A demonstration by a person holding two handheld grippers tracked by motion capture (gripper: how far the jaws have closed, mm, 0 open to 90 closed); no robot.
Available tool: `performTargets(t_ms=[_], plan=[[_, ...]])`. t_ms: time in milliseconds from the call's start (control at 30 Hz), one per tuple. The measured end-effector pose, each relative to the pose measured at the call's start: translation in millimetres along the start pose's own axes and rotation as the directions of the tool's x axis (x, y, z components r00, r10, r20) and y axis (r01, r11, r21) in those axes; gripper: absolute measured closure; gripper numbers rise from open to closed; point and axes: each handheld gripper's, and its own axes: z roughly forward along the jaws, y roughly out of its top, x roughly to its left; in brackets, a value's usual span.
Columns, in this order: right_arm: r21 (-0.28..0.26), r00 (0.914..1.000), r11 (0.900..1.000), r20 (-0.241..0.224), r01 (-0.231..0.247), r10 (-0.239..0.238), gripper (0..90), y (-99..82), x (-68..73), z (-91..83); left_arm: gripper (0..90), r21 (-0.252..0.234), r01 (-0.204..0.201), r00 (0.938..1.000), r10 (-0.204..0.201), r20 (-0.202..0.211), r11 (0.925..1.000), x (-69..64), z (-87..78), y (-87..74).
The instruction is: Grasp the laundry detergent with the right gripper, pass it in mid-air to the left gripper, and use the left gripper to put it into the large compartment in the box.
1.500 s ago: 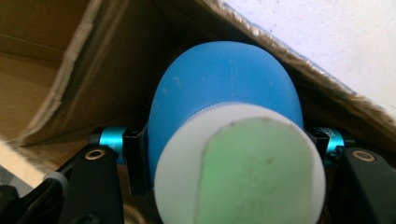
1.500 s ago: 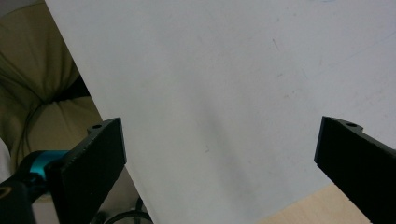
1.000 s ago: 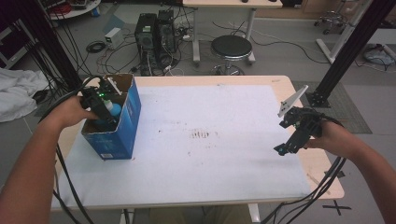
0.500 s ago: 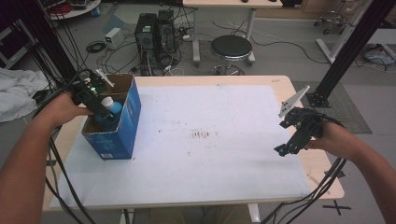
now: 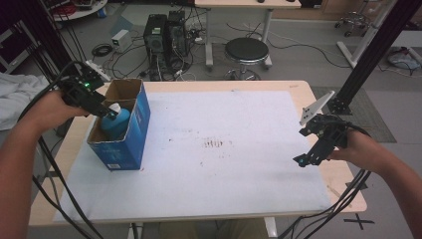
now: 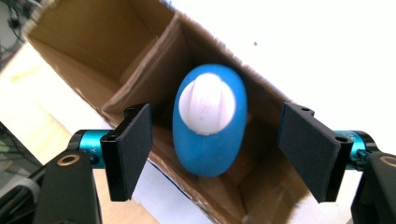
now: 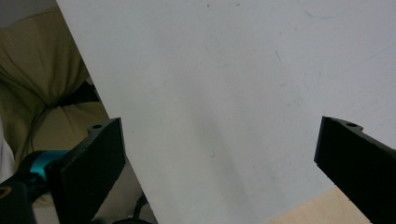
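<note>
The blue bottle (image 6: 210, 123) with its white cap is standing inside the open cardboard box (image 5: 130, 134) at the desk's (image 5: 239, 199) left edge. The left tool (image 6: 212, 154) is hovering just above it, its jaws having just been opening, now parted clear of the bottle, gripping nothing. The right tool (image 5: 311, 154) is hanging wide open and empty over the desk's right side

Bottle (image 5: 115, 123) in box (image 5: 130, 142), table's (image 5: 259, 199) left side.

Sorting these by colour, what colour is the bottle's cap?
White, on a blue bottle; clearest in the left gripper view.
</note>
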Motion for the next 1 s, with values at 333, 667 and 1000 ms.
performTargets(t_ms=[333,667,1000], plan=[[-0.013,0.9999,0.9999,0.015,-0.007,0.007,1.2,-0.5,2.3,-4.1,19.3,-0.108,-0.081,0.9964,0.083,0.017,0.9909,-35.5,-36.0,29.1],[-0.019,0.9998,0.9998,0.018,-0.005,0.005,1.2,2.5,6.0,-4.4,19.3,-0.093,-0.185,0.9787,0.192,0.073,0.9783,-71.8,-22.4,62.2],[-0.024,0.9998,0.9997,0.020,0.000,0.000,1.2,4.8,9.6,-4.4,19.3,-0.067,-0.303,0.9383,0.310,0.154,0.9506,-113.6,15.9,94.1]])
